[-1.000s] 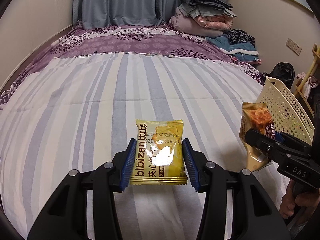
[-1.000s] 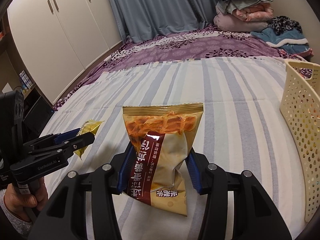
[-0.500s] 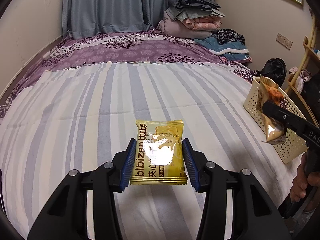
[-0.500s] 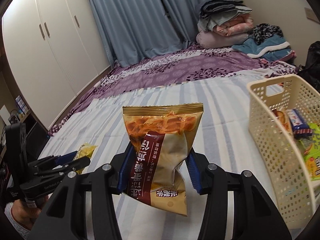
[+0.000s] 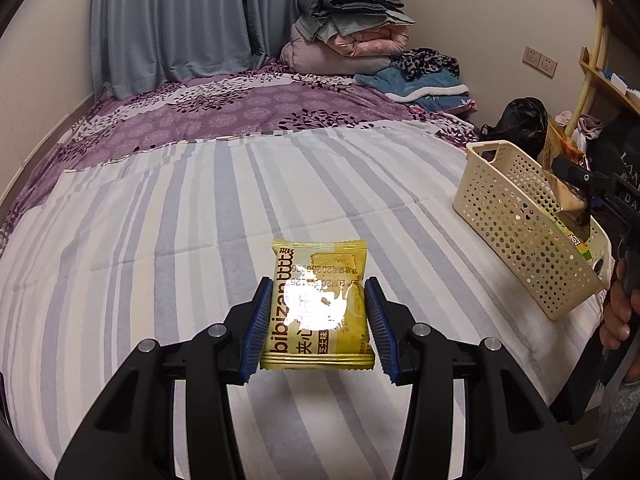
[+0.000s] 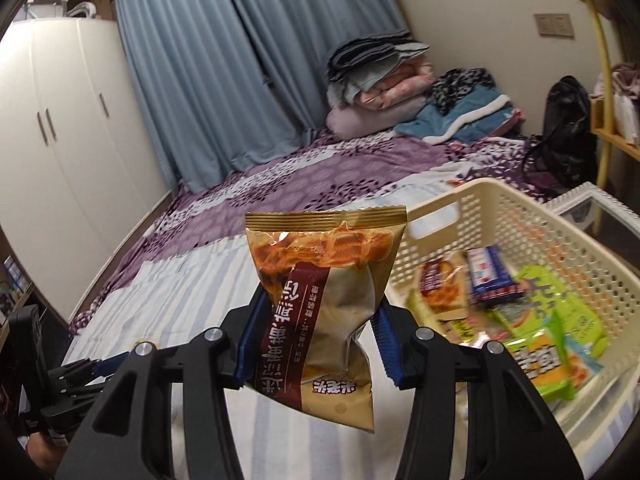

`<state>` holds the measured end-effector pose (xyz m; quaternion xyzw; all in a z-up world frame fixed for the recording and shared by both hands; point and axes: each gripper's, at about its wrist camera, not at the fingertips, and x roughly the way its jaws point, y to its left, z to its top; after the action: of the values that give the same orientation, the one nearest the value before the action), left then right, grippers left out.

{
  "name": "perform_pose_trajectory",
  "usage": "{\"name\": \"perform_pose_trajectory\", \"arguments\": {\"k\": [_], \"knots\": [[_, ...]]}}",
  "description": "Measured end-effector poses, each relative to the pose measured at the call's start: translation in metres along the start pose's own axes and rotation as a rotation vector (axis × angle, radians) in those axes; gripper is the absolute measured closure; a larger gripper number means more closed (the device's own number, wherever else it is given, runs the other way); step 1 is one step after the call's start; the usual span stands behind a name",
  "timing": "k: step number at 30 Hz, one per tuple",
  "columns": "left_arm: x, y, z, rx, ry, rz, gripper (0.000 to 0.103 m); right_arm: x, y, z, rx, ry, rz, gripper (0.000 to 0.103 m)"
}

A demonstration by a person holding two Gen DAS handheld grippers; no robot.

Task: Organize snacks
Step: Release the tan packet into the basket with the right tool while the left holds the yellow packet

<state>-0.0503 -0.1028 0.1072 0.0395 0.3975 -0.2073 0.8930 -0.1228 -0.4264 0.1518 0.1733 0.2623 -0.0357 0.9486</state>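
My left gripper is shut on a flat yellow biscuit packet, held above the striped bed sheet. My right gripper is shut on a tan and brown snack bag, which stands upright between its blue pads. That bag hangs at the near left rim of a cream perforated basket with several snack packets inside. In the left wrist view the basket sits at the bed's right edge, and the right gripper holds the bag over it.
Folded blankets and clothes are piled at the bed's far end under blue curtains. A white wardrobe stands left of the bed. A black bag and a wooden shelf stand beyond the basket.
My right gripper has carried the snack bag up and rightward from over the sheet to the basket's rim. My left gripper has moved toward the basket with the yellow packet still gripped.
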Motion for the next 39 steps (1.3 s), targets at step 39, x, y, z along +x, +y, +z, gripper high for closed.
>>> {"name": "perform_pose_trajectory", "arguments": {"k": [39], "knots": [[0.019, -0.083, 0.032, 0.147, 0.021, -0.108, 0.055, -0.018, -0.134, -0.006, 0.145, 0.054, -0.25, 0.044]]}}
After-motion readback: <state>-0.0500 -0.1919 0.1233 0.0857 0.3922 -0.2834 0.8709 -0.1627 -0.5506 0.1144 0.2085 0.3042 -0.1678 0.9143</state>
